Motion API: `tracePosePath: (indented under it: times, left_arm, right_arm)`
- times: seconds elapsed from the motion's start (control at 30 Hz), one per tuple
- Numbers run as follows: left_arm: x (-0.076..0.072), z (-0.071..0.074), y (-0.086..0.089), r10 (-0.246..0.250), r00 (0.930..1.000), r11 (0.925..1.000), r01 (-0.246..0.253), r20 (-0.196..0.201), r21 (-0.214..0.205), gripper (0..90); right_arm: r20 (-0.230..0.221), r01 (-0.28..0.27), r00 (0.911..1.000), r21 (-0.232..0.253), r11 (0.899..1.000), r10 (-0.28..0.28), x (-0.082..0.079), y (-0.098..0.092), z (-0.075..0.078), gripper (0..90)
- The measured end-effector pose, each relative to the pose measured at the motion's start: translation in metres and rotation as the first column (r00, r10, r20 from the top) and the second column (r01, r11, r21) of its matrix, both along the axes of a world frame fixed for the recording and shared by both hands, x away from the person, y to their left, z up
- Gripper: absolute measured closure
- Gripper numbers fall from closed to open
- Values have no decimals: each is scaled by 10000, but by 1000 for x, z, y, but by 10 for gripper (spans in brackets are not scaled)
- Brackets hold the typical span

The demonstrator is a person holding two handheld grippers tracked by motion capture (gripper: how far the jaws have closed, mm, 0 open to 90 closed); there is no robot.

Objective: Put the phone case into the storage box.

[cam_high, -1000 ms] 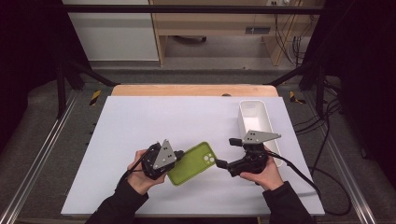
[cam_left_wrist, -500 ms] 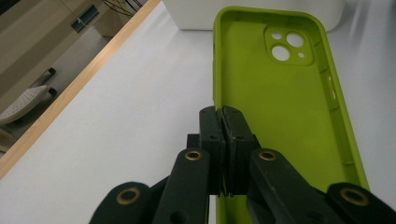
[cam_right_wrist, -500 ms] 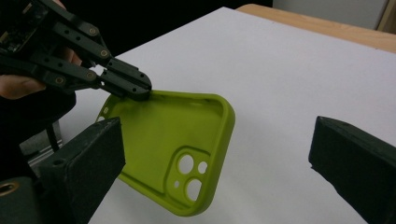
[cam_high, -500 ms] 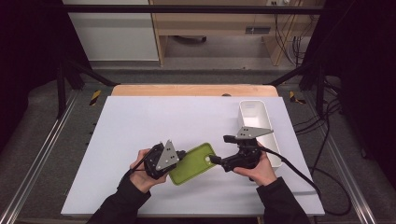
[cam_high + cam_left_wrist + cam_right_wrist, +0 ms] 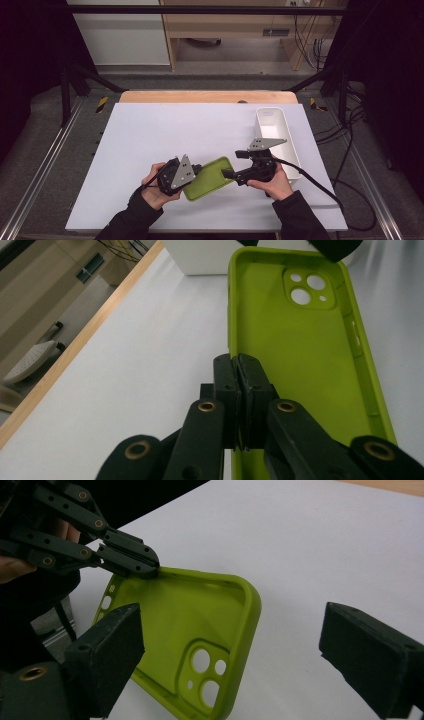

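Left tongs [image 5: 196, 170], seen from above, clenched on the side wall of a lime-green phone case [image 5: 210, 177], pads pinched tight on that thin rim with no gap between them. In the left gripper view, same tongs [image 5: 239, 385] gripping the case [image 5: 295, 355] at its long edge, hollow inside turned up, camera holes at the far end from the pads. Case tilted, raised at the gripped edge, resting over the white surface [image 5: 165, 130] between the two tongs.

Right tongs [image 5: 226, 174] released, jaws wide apart and just now narrowing a little, pads not pressing on anything. In the right gripper view, right tongs [image 5: 230, 655] straddling the camera-hole corner of the case [image 5: 200, 610]; near pad just beside the case wall, far pad well apart from it over bare surface. Left tongs [image 5: 145, 565] visible beyond, clamped on the opposite rim.

White bin [image 5: 287, 135] just beyond the right tongs, near the right hand [image 5: 272, 182]. Left hand [image 5: 152, 187] behind the left tongs.
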State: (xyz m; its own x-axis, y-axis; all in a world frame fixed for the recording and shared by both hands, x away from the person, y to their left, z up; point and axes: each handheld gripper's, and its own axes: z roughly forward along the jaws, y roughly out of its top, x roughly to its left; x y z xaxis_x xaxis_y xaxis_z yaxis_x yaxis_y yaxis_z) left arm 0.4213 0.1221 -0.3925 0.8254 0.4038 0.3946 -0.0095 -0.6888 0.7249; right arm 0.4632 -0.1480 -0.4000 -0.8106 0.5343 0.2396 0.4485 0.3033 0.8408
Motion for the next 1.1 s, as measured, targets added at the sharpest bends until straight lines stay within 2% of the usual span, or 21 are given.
tracePosePath:
  times: [0.3,0.77,0.93,1.1]
  left_arm:
    - [-3,3,-1,-143,9998,9999,142,144,24,880]
    - [-4,3,-1,-192,9997,9998,192,125,26,881]
    - [-4,3,-2,-225,9997,9997,225,129,21,881]
    - [-5,3,-2,-275,9995,9996,275,152,40,880]
  right_arm:
    - [-324,-276,9991,-90,9996,273,2,2,-4,177]
    - [-904,-524,9946,-33,9986,519,5,-2,-3,447]
    - [-1165,-571,9915,65,9983,575,5,-3,-3,515]
    - [-1156,-709,9908,10,9975,705,5,-3,-3,617]
